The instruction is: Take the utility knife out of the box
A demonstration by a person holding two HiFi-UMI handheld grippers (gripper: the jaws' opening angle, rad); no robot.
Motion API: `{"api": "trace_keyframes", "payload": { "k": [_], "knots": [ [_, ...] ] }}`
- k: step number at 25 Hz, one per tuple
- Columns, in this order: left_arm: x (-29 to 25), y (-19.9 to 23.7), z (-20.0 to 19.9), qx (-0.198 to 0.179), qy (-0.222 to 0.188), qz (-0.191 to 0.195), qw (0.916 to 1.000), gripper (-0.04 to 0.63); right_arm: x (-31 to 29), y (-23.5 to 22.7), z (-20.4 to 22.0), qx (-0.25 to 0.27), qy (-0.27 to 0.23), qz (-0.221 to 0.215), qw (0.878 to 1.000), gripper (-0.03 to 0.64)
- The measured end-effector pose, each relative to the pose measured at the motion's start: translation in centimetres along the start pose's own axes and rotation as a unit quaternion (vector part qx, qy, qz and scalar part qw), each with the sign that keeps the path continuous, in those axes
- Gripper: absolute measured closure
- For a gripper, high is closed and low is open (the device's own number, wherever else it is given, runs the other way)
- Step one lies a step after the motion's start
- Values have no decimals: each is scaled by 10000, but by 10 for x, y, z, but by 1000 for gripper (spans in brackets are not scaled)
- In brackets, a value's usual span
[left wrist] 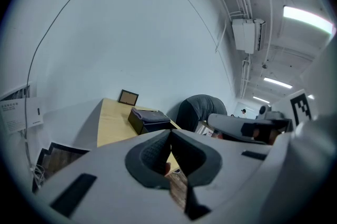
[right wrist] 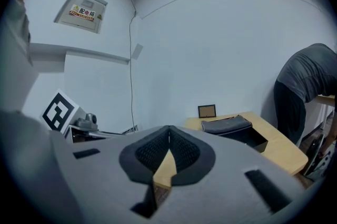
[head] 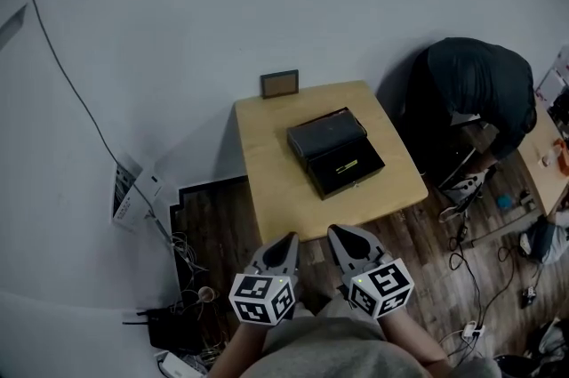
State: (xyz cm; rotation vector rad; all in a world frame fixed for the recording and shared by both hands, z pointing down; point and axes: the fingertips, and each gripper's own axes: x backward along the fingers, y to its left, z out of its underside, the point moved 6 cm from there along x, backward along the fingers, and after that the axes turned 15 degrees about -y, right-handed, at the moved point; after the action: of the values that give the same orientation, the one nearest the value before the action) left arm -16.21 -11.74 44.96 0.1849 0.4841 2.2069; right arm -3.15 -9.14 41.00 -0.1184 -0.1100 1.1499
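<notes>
An open black box (head: 345,164) lies on the small wooden table (head: 271,167), its lid (head: 325,134) folded back toward the wall. Inside lies the utility knife (head: 344,165), a thin yellowish bar. Both grippers hover side by side short of the table's near edge, pointing at it. My left gripper (head: 289,240) has its jaws together with nothing between them. My right gripper (head: 338,234) is shut and empty too. The box (left wrist: 150,119) appears in the left gripper view past the closed tips (left wrist: 170,133), and the box (right wrist: 239,131) shows in the right gripper view beyond that gripper (right wrist: 169,130).
A small framed picture (head: 279,84) leans against the wall behind the table. A person in dark clothes (head: 476,92) bends over to the right of the table. Cables and a power strip (head: 182,278) litter the floor at left, more cables (head: 471,278) at right.
</notes>
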Motion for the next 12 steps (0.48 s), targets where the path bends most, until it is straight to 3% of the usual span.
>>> {"api": "trace_keyframes", "payload": {
  "k": [12],
  "knots": [
    [-44, 12, 6, -11, 34, -520, 9986, 591, -37, -60, -2, 183, 20, -423, 9989, 617]
  ]
}}
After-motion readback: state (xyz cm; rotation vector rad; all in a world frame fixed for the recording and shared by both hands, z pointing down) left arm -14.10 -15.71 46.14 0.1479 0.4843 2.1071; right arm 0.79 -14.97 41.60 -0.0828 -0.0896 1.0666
